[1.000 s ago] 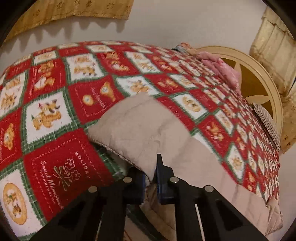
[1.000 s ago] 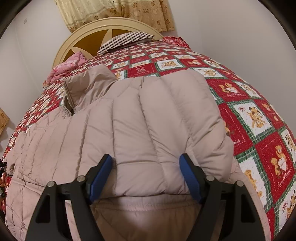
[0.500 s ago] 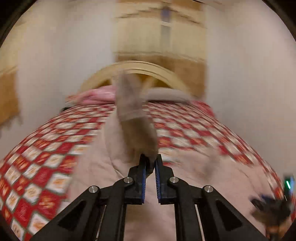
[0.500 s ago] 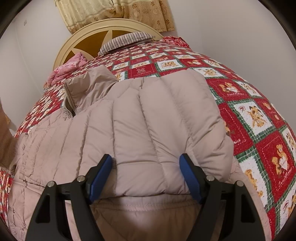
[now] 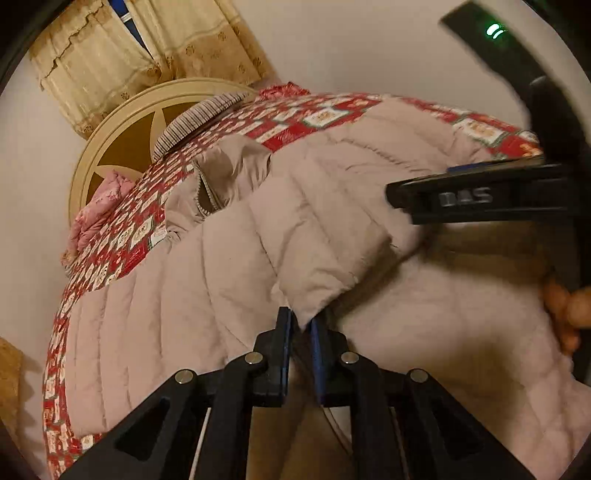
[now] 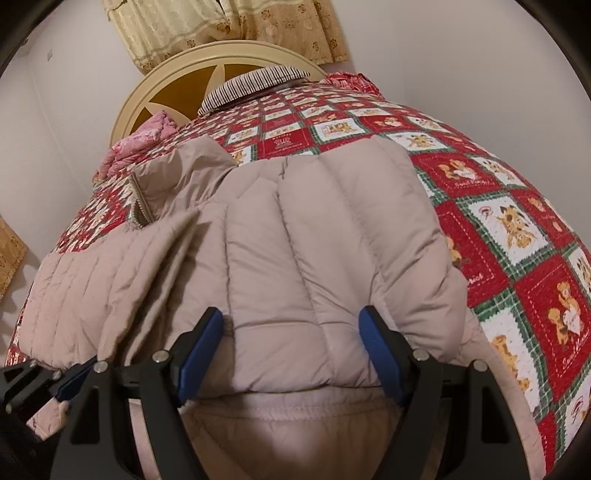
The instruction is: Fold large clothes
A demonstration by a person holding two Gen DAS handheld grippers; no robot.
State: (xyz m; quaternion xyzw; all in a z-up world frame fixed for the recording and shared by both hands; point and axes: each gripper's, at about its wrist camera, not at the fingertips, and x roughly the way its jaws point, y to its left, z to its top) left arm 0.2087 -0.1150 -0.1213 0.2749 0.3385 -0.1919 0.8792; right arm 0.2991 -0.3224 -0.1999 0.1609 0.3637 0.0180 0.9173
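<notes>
A beige quilted puffer jacket [image 6: 314,258] lies spread on the bed, collar [image 6: 177,173] toward the headboard. My left gripper [image 5: 301,328] is shut on the cuff end of the jacket's sleeve [image 5: 314,258] and holds it over the jacket body. It also shows at the lower left of the right wrist view [image 6: 74,376]. My right gripper [image 6: 291,350] is open, its blue pads either side of the folded right sleeve, just above the jacket. It also shows in the left wrist view [image 5: 461,199], seen from the side.
The bed has a red, white and green holiday quilt [image 6: 517,240]. A round cream headboard [image 6: 166,85], a striped pillow [image 6: 255,81] and pink bedding [image 6: 140,144] lie at the far end. Walls stand close on both sides. Curtains [image 6: 229,26] hang behind.
My left gripper has carried the sleeve from the left side of the bed up and across onto the jacket body. The right gripper has stayed put, open.
</notes>
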